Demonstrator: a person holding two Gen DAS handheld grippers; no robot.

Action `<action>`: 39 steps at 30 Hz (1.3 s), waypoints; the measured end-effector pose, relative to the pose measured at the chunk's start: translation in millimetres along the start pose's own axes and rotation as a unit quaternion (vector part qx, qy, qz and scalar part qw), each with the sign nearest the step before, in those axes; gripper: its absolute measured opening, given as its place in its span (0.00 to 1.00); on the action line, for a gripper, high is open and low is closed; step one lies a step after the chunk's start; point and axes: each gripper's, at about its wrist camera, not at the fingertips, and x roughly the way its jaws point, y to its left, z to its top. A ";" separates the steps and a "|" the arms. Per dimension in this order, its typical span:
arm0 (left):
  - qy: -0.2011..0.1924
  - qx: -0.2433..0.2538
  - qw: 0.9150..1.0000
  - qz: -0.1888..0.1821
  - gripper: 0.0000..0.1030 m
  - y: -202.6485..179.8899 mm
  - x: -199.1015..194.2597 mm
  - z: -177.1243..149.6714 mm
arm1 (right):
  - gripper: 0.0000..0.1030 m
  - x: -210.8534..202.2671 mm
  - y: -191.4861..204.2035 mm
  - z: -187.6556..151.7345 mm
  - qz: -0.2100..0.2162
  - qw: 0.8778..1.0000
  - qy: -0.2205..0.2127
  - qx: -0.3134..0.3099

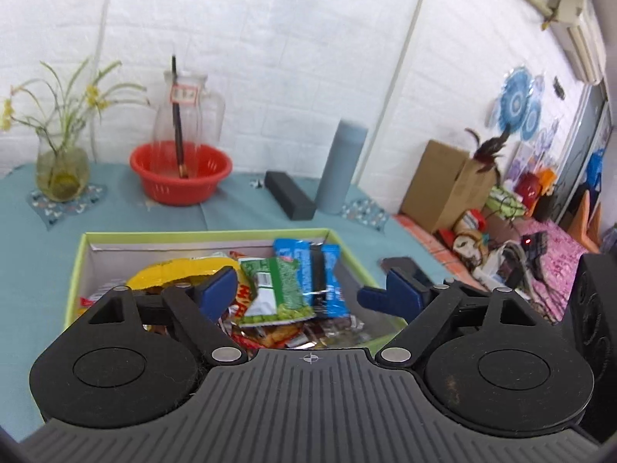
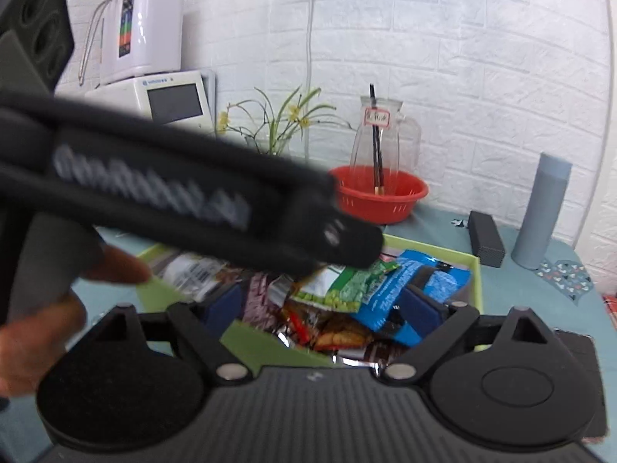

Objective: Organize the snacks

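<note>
White brick-pattern wall panels back a table (image 1: 23, 239) covered with a teal cloth, and on it sits a shallow green-rimmed box (image 1: 79, 266) heaped with snack packets.

Seen from the left wrist camera, the left gripper (image 1: 295, 293) hovers above the near part of the box, tilted down toward the pile. Its jaws stand wide with nothing between them; the blue left fingertip (image 1: 218, 289) hangs over a yellow packet (image 1: 169, 270), the right one out over the box's right rim. Between the fingers lie a green packet (image 1: 277, 289) and, just right of it, a blue packet (image 1: 312, 270), both on top of red and brown wrappers.

From the right wrist camera, the right gripper (image 2: 324, 305) is also above the near edge of the box (image 2: 479, 277), jaws spread wide and empty, fingertips low over the same green packet (image 2: 347, 281) and blue packet (image 2: 389, 289). The left gripper's black body crosses this view from the left, blurred, its nose above the far side of the pile. The person's left hand (image 2: 34, 332) wraps the grey handle at the left edge, fingers curled, also blurred.

At the far side of the table stand a red basket (image 1: 181, 173) holding a clear glass jug (image 1: 189, 112), a glass vase (image 1: 61, 169) of yellow flowers to its left, and a black case (image 1: 289, 195) beside a tall grey-blue bottle (image 1: 341, 168) to its right. A white appliance (image 2: 142, 27) sits far left in the right wrist view.
</note>
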 end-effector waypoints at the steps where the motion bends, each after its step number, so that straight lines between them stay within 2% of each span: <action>1: -0.006 -0.001 1.000 0.000 0.75 -2.8 -12.1 -3.6 | 0.91 -11.4 4.1 -4.5 -0.006 1.000 0.000 -0.003; 4: -0.021 0.001 0.999 0.023 0.84 -12.6 -52.4 -23.7 | 0.91 -43.4 16.5 -21.9 -0.022 1.000 0.002 0.001; 7: -0.032 0.003 0.997 0.067 0.89 -19.9 -90.4 -57.4 | 0.90 -72.7 27.8 -45.7 -0.042 0.999 0.009 0.017; 11: -0.017 -0.007 0.995 0.096 0.89 -23.9 -127.7 -110.8 | 0.90 -107.1 44.1 -79.1 -0.079 0.995 0.026 0.057; 15: -0.011 -0.002 0.992 0.127 0.84 -36.0 -150.4 -153.0 | 0.91 -145.5 66.1 -107.3 -0.161 0.983 0.022 0.084; 18: -0.001 0.006 0.993 0.114 0.79 -47.5 -170.8 -179.7 | 0.91 -178.6 82.0 -128.2 -0.191 0.975 0.006 0.115; 20: -0.005 0.017 0.993 0.118 0.81 -58.2 -186.8 -196.2 | 0.91 -198.7 95.4 -139.5 -0.193 0.972 0.002 0.131; 22: -0.014 0.021 0.992 0.126 0.87 -68.1 -202.2 -211.6 | 0.91 -217.8 109.9 -148.8 -0.202 0.969 0.000 0.145; 24: -0.023 0.022 0.991 0.129 0.87 -76.4 -218.1 -227.1 | 0.91 -232.3 123.3 -155.6 -0.221 0.964 0.010 0.150; 30: -0.057 0.023 0.992 0.109 0.87 -97.2 -266.1 -254.3 | 0.91 -284.8 161.7 -179.6 -0.252 0.961 -0.010 0.110; 34: -0.080 0.054 0.990 0.103 0.87 -121.8 -293.2 -266.1 | 0.91 -317.1 175.5 -194.2 -0.264 0.957 -0.029 0.113; 39: -0.092 0.075 0.989 0.093 0.87 -145.2 -314.2 -284.0 | 0.91 -351.0 179.6 -214.8 -0.262 0.954 -0.064 0.128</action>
